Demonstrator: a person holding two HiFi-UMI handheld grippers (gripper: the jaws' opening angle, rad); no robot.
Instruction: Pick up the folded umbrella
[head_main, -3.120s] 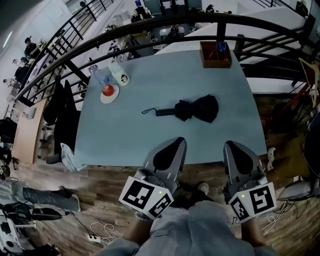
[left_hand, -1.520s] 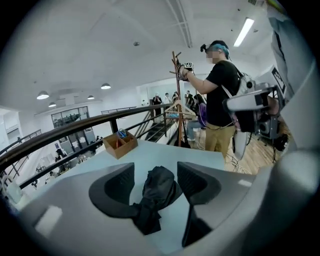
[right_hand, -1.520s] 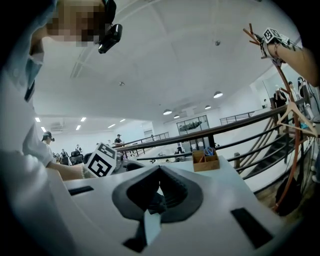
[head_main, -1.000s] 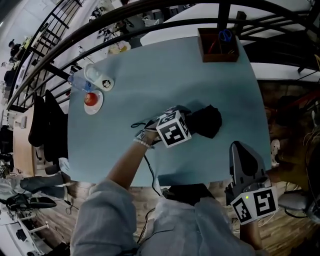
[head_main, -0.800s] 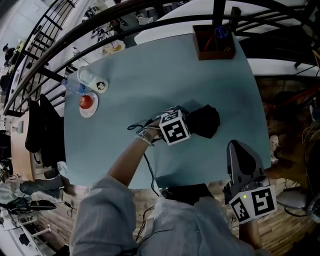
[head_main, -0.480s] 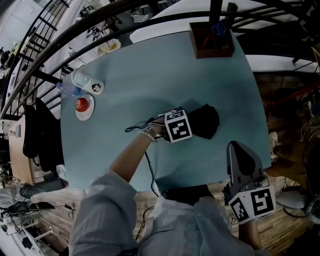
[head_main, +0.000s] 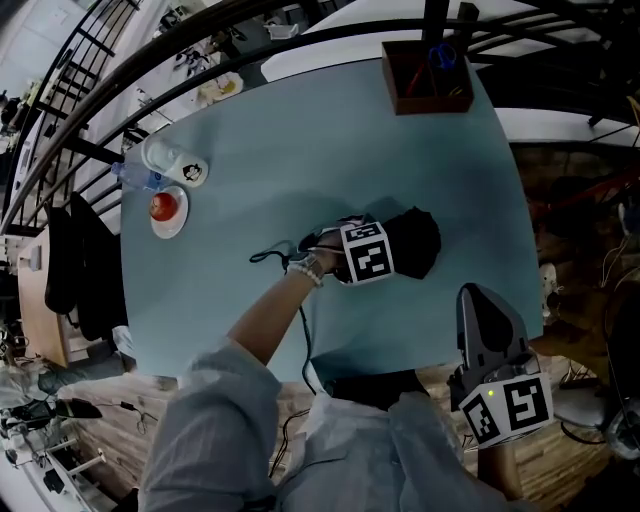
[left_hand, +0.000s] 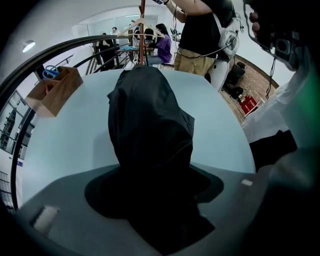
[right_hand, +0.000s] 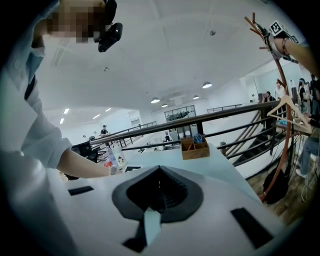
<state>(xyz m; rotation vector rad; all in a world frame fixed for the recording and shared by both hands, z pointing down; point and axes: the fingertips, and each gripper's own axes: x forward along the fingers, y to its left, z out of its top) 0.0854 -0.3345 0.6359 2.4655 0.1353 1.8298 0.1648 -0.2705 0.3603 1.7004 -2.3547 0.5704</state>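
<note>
Pale blue table (head_main: 250, 200) by the railing, and the folded umbrella (head_main: 415, 240) lies mid-table, long axis running left to right, strap end pointing left and bunched canopy to the right. The left gripper (head_main: 366, 252) stands steeply over it. Its jaws have just been opening wide, with black fabric between them but apparently not pinched. That looks like the approach finished; the next move calls for a firm close, then a lift. The right gripper (head_main: 480, 310) waits off the near edge, jaws together, empty.
</note>
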